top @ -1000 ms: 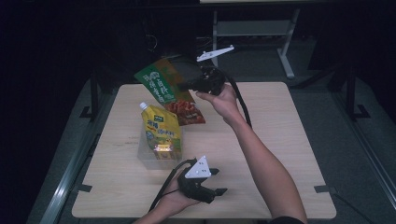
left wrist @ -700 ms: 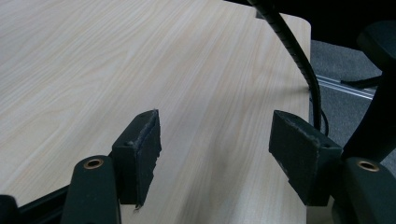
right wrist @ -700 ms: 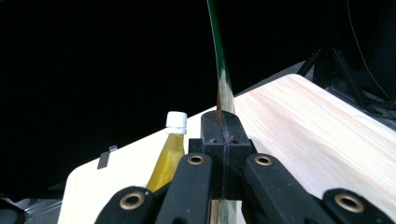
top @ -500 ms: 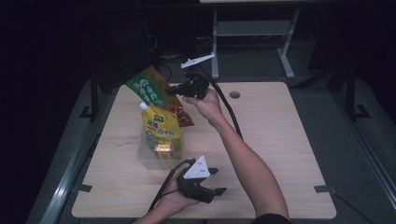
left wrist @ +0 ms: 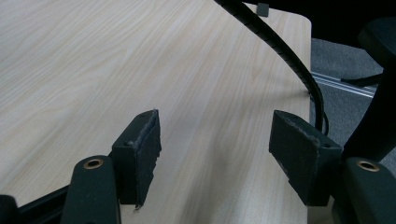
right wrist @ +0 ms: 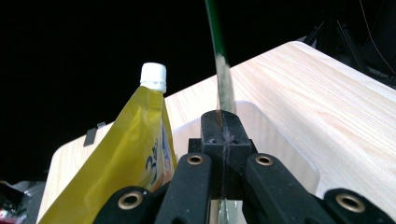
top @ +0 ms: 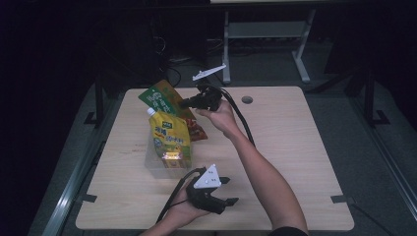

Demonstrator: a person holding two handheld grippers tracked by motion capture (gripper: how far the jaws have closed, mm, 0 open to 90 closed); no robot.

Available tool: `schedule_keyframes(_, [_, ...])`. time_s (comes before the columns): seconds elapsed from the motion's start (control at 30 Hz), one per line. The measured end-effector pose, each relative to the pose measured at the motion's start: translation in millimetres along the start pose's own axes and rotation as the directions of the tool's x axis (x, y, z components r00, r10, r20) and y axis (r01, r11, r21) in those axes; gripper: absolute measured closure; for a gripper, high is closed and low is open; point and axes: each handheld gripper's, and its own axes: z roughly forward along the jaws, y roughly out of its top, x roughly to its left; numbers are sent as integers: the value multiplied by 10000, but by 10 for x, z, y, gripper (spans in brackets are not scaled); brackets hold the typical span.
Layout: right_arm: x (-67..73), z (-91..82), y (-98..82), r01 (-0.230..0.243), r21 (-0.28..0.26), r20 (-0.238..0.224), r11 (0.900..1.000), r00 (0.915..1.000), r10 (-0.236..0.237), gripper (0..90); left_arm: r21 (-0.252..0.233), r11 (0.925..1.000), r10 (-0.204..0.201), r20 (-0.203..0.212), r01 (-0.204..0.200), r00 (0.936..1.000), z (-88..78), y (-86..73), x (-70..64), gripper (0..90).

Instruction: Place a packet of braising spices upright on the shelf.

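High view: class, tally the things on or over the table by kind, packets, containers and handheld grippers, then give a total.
Packets: 2, the yellow spouted pouch and the green packet
Clear containers: 1, the clear box
Grippers: 2, the left gripper and the right gripper
Total: 5

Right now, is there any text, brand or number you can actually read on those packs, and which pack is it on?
None can be read for sure.
Yellow spouted pouch: dark green label with white characters, too blurred; blue and orange print in the right gripper view, cut off, unreadable.
Green packet clamped in the right hand-held gripper: white lettering, too small.
Clear container: no print seen.
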Motion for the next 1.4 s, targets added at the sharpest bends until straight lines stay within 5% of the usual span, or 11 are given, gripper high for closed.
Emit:
schedule_keyframes(0.47, [-34, 40, 72, 70, 1164, 568, 9932, 9983, -137, 825, 152, 9998, 152, -140, -150, 9998, 9, -6, 8, 326])
schedule_keyframes(0.77, [-95, 186, 167, -16, 2140, 802, 9768, 9967, -159, 743, 56, 9998, 168, -180, -167, 9997, -13, 7, 6, 326])
schedule_keyframes(0.9, [-140, 271, 208, -18, 2468, 1023, 9691, 9945, -242, 755, 49, 9999, 127, -201, -126, 9997, -18, 5, 7, 325])
schedule_keyframes(0.97, [-152, 296, 217, -65, 2616, 1222, 9651, 9922, -265, 833, 52, 9999, 160, -191, -159, 9997, -18, 5, 8, 326])
schedule_keyframes(1.1, [-151, 296, 187, -316, 2514, 1368, 9674, 9906, -31, 894, 37, 9998, 181, -163, -180, 9997, -14, 5, -5, 326])
schedule_keyframes(1.2, [-97, 251, 168, -561, 2013, 1092, 9779, 9934, 346, 896, 64, 9998, 202, -184, -201, 9996, -11, 9, -15, 326])
schedule_keyframes(1.4, [24, 230, 136, -199, 872, 1033, 9960, 9946, 108, 898, 127, 9996, 274, -153, -272, 9995, 5, 8, -37, 324])
